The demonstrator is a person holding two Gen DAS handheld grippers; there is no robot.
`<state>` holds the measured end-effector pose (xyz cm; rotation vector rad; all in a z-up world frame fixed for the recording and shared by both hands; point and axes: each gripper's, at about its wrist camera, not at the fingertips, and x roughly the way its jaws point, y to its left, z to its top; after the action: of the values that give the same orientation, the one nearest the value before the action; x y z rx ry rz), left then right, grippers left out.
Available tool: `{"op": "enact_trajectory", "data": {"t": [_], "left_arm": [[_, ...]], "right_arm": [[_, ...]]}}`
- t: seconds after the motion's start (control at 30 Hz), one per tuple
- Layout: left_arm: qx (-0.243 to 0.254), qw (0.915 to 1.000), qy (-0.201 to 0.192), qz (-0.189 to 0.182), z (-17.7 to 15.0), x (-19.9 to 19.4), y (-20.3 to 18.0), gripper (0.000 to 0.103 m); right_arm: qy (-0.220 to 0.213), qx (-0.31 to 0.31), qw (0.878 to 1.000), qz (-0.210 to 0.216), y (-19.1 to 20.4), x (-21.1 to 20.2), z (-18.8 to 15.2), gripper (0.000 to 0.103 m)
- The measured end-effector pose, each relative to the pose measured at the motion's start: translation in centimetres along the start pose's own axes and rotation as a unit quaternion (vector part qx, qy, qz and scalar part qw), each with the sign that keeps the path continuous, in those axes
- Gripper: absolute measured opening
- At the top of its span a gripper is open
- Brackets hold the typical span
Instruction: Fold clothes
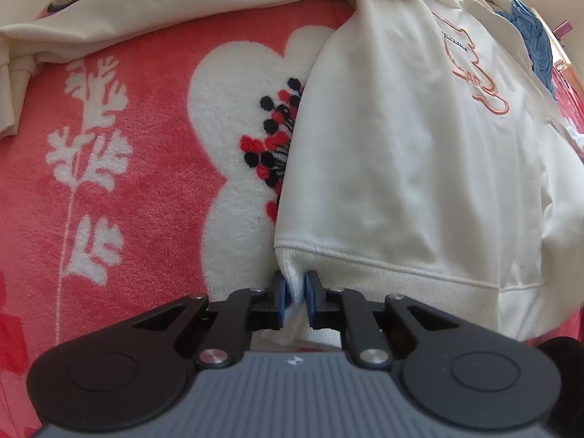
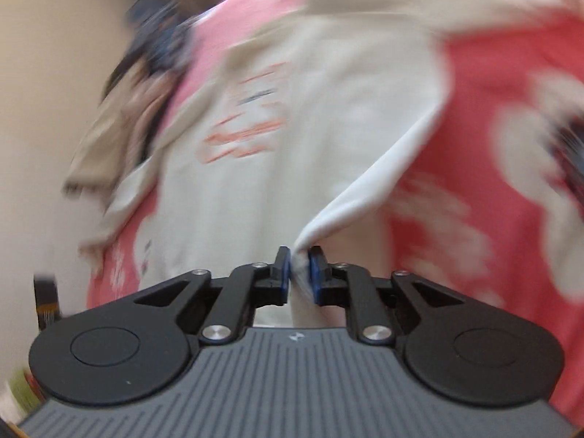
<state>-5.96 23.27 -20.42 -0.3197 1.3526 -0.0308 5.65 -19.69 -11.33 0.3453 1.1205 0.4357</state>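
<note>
My left gripper (image 1: 295,294) is pinched tight on the near left corner of the ribbed hem of the cream sweatshirt (image 1: 419,168), which lies flat on the pink flowered blanket (image 1: 138,168) with its orange print toward the far right and one sleeve (image 1: 153,22) stretched off to the far left. My right gripper (image 2: 300,268) is closed narrow on a lifted white fold of the same sweatshirt (image 2: 292,138), its view heavily blurred. A blue garment (image 1: 534,42) sits at the far right, just beside the sweatshirt.
</note>
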Motion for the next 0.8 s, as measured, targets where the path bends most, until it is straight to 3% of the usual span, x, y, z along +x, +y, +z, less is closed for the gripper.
{"op": "enact_trajectory", "data": {"t": [0.07, 0.13, 0.27, 0.37, 0.53, 0.67, 0.77, 0.8], "left_arm": [[-0.003, 1.0000, 0.001, -0.004, 0.3, 0.8, -0.6, 0.012], [-0.006, 1.0000, 0.001, -0.007, -0.1, 1.0, -0.7, 0.012], [-0.016, 0.9997, 0.003, -0.017, 0.2, 1.1, 0.4, 0.013], [-0.021, 0.9995, 0.005, -0.024, -0.3, 0.5, 1.8, 0.013], [-0.026, 0.9993, 0.004, -0.028, -0.3, 0.4, 2.0, 0.014], [-0.027, 0.9992, 0.005, -0.029, -0.3, 0.4, 2.1, 0.014], [-0.028, 0.9991, 0.006, -0.030, -0.3, 0.5, 2.2, 0.015], [-0.028, 0.9991, 0.006, -0.031, -0.2, 0.5, 2.3, 0.015]], "right_arm": [[0.023, -0.044, 0.999, 0.009, 2.3, 1.9, 1.3, 0.046], [0.034, -0.065, 0.997, 0.015, 3.6, 2.7, 2.0, 0.048], [-0.016, -0.051, 0.998, 0.017, 2.4, -0.9, 1.7, 0.049], [-0.014, -0.107, 0.994, -0.027, 2.9, -2.2, -0.6, 0.049], [0.022, -0.239, 0.968, -0.075, 5.9, -0.3, -5.8, 0.049], [0.030, -0.351, 0.927, -0.125, 8.5, 3.0, -8.3, 0.048], [0.048, -0.388, 0.908, -0.154, 8.9, 5.2, -9.1, 0.042], [0.049, -0.385, 0.908, -0.158, 8.9, 5.4, -9.0, 0.037]]}}
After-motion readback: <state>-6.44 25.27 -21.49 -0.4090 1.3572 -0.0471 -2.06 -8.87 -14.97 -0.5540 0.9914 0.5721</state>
